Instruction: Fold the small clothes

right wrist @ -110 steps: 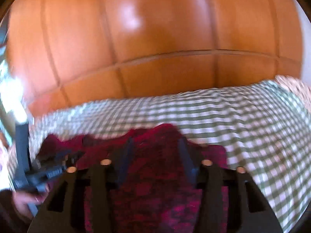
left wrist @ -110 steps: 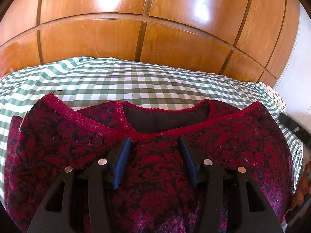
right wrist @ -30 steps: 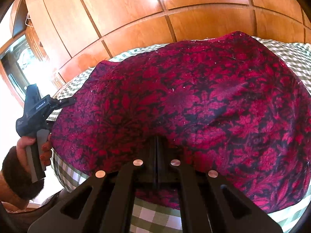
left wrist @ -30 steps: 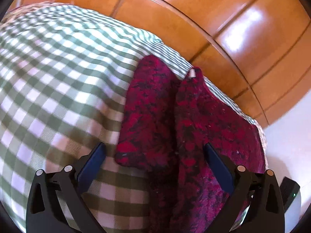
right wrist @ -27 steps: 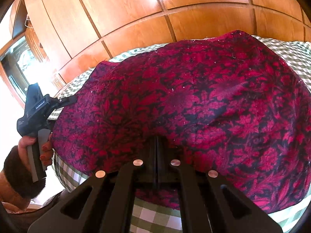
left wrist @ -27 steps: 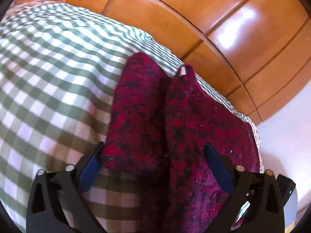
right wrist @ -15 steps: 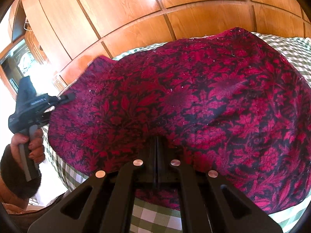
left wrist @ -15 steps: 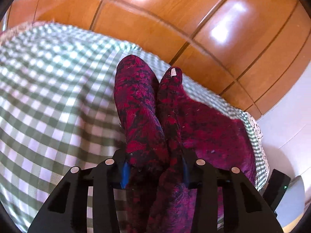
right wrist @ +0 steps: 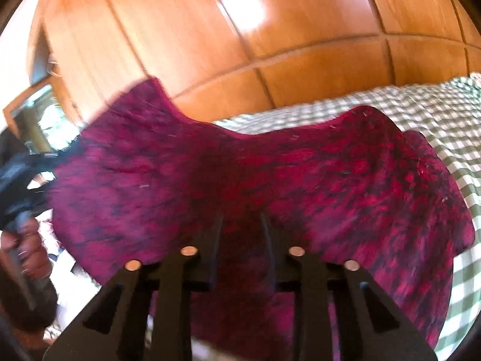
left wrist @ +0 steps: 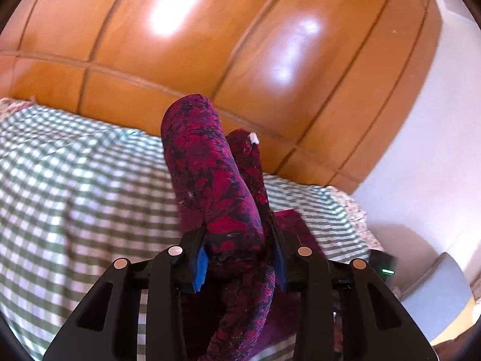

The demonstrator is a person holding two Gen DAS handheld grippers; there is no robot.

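Note:
A small dark-red floral garment (right wrist: 300, 180) hangs lifted between both grippers above the green-checked bed. My left gripper (left wrist: 240, 258) is shut on a bunched edge of the garment (left wrist: 210, 174), which rises in front of the camera with a small white tag at its top. My right gripper (right wrist: 240, 240) holds the garment's near edge; its fingers stand slightly apart around the cloth. The left gripper and the hand holding it show at the left of the right wrist view (right wrist: 21, 180), gripping the garment's far corner.
The green-and-white checked bedspread (left wrist: 75, 195) covers the bed. A glossy wooden headboard wall (left wrist: 180, 45) rises behind it. A white wall (left wrist: 436, 150) and a dark device with a green light (left wrist: 384, 267) are at the right. A window (right wrist: 39, 114) is at far left.
The left gripper closed on the garment's edge and lifted it. The right gripper, shut on the near edge, rose too; the garment now hangs off the bed, and the right fingers look slightly parted.

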